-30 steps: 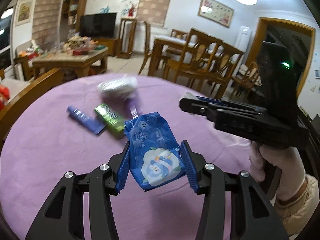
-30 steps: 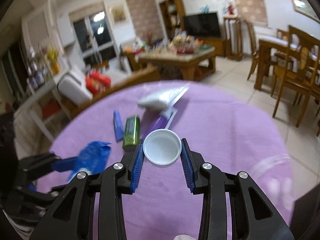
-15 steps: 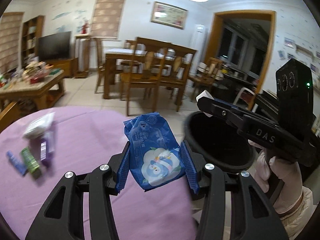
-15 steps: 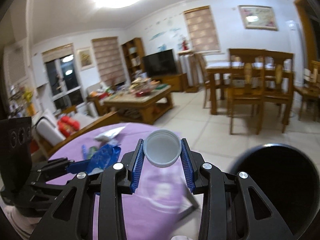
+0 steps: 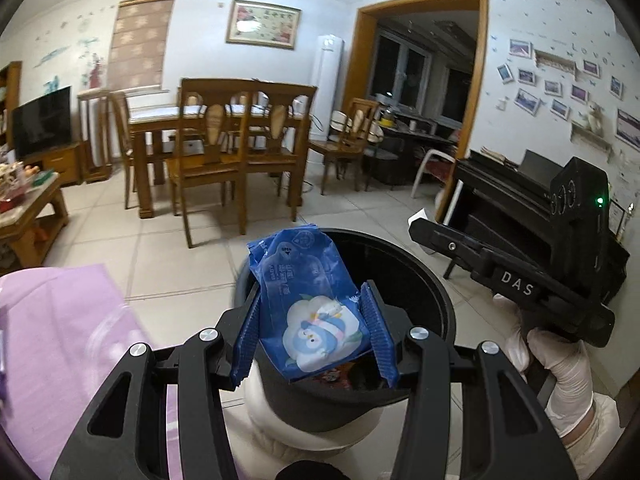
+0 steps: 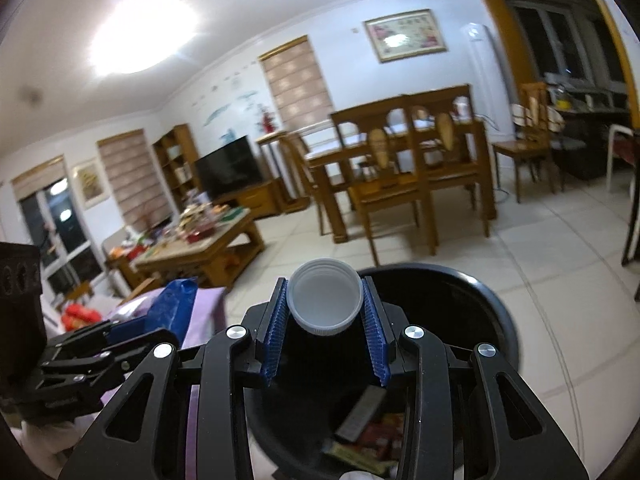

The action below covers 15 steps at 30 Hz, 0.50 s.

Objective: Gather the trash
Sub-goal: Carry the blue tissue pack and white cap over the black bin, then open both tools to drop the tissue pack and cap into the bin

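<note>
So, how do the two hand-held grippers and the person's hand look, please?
Both hand-held grippers, left and right, are black with ridged blue pads and silver screws. The right one shows white "DAS" lettering and a green light. The right hand wears a white glove.

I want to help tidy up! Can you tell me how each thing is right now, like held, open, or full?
left gripper: shut on the blue wrapper.
blue wrapper: held above the bin.
right gripper: shut on the white cap.
white cap: held above the bin.
black bin: open, some trash inside.
</note>
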### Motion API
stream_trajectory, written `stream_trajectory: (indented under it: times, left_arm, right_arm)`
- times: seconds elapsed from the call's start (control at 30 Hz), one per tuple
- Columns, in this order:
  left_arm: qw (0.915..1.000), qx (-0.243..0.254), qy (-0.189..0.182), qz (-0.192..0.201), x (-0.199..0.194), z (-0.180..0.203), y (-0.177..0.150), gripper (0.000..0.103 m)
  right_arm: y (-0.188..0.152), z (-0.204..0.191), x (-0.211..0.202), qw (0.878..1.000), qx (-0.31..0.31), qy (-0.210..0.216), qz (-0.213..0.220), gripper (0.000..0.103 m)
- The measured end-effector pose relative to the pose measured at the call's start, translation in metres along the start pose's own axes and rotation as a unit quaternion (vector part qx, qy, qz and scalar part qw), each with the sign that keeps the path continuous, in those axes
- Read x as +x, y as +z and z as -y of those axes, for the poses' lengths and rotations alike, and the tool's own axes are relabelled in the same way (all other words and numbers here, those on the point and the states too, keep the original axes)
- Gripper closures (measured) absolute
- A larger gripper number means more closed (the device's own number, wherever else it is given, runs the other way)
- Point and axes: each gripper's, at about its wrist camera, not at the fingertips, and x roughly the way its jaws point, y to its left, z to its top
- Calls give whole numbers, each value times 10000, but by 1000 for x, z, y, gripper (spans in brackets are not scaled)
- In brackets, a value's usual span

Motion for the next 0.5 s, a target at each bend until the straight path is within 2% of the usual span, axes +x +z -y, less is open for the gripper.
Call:
stream_trajectory:
  times: [0.27, 0.4, 0.5]
  left_arm:
    - [9994, 146, -115, -281, 29, 22, -9, 55]
    - [9989, 164, -124, -412, 39, 23, -13, 55]
    - [9986, 172, -129, -480, 44, 25, -14, 55]
  right_arm:
    - [-19, 55, 5, 9992, 351, -199, -56, 67]
    - [-24, 70, 10, 9989, 414, -214, -92, 67]
    - [-26, 66, 18, 9988, 427, -206, -126, 67]
